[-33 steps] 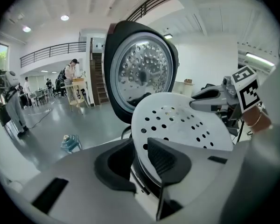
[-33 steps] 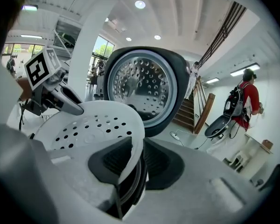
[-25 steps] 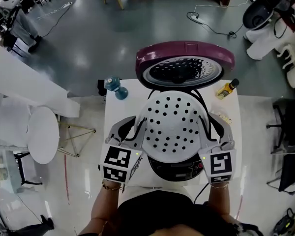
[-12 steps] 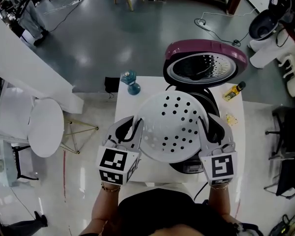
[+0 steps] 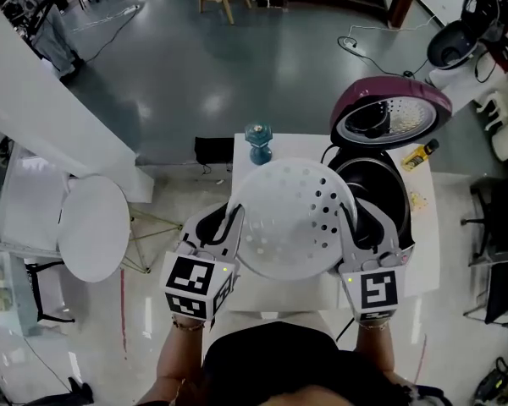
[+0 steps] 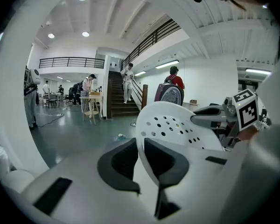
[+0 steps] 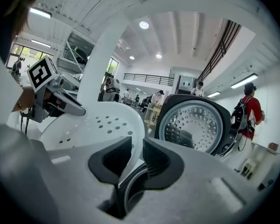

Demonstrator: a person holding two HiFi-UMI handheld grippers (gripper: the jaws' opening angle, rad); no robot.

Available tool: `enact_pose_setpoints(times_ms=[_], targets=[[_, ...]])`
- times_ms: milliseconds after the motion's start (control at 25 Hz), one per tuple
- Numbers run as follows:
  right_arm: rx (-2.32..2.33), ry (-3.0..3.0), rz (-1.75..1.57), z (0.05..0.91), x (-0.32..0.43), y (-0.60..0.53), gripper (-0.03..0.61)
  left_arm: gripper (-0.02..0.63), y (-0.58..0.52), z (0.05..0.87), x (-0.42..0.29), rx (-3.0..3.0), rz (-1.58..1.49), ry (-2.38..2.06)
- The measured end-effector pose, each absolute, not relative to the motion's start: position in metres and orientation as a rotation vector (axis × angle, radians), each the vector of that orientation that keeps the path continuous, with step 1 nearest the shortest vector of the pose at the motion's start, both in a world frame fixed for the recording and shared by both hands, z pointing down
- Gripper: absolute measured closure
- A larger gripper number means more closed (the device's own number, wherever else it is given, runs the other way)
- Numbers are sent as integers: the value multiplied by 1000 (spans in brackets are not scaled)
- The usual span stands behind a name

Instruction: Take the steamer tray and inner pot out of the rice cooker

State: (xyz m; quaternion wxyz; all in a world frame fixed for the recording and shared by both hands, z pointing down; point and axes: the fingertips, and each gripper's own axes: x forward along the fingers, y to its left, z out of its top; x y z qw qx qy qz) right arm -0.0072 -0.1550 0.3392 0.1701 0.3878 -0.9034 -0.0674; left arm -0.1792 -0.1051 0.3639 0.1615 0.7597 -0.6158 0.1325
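The white perforated steamer tray (image 5: 288, 218) hangs in the air over the left part of the white table (image 5: 423, 265), clear of the rice cooker (image 5: 381, 189). My left gripper (image 5: 234, 223) is shut on the tray's left rim, its jaws having just been closing on it; the rim (image 6: 139, 146) runs between the dark pads. My right gripper (image 5: 347, 224) is shut on the tray's right rim (image 7: 136, 148). The cooker stands open, its purple lid (image 5: 391, 117) tipped back, and the dark inner pot (image 5: 374, 183) sits inside, partly hidden by the tray.
A blue glass vessel (image 5: 258, 142) stands at the table's far left corner. A yellow bottle (image 5: 423, 153) lies at the far right. A round white side table (image 5: 91, 227) is on the floor to the left, with chairs and cables beyond.
Both grippers carried the steamer tray up and to the left, off the cooker's opening. The inner pot, covered a second ago, now shows at the tray's right.
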Motion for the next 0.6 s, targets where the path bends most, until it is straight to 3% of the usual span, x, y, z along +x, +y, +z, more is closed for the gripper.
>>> enact_pose_setpoints(times_ms=[600], targets=[[1210,-2424,-36,392,-85,-126,497,571,-93,403,-264,2223,533,-1624]])
